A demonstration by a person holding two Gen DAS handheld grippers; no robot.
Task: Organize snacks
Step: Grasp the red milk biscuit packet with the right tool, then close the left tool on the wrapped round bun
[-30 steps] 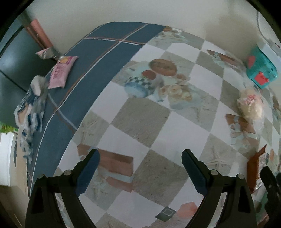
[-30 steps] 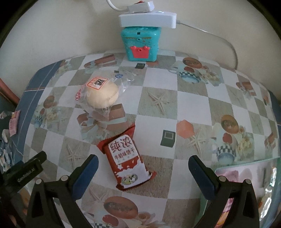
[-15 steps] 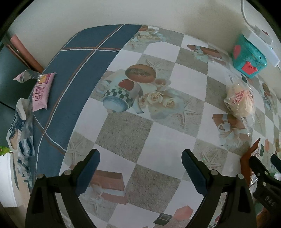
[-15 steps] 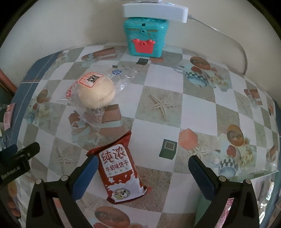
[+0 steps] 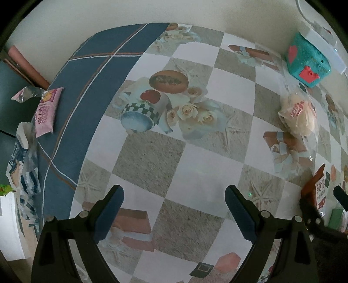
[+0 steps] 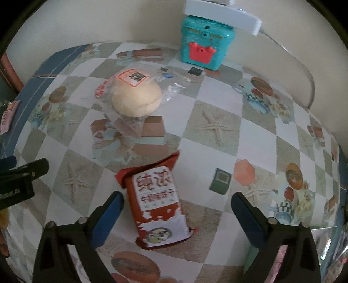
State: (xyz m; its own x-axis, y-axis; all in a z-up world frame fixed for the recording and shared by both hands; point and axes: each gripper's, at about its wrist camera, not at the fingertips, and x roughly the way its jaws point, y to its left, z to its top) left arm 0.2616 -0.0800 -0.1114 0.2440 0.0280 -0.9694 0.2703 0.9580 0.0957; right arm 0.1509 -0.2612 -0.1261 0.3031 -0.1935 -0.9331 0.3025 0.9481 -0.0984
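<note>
A red biscuit packet lies flat on the patterned tablecloth. My right gripper hangs over it with the packet between its closing jaws; the left finger is close beside the packet, and neither pad presses on it. A bun in a clear wrapper lies beyond the packet. My left gripper stands open above bare cloth, nothing between its fingers. In the left wrist view the bun is at right and the red packet at the right edge.
A teal toy box with a white power strip on it stands against the back wall. A pink snack packet and blue-white wrappers lie at the table's left edge. Shiny pink packaging shows at lower right.
The right gripper has closed in on the red packet, which now lies between its fingers, and the jaws are slightly narrower. The left gripper rolled and shifted a little, still open.
</note>
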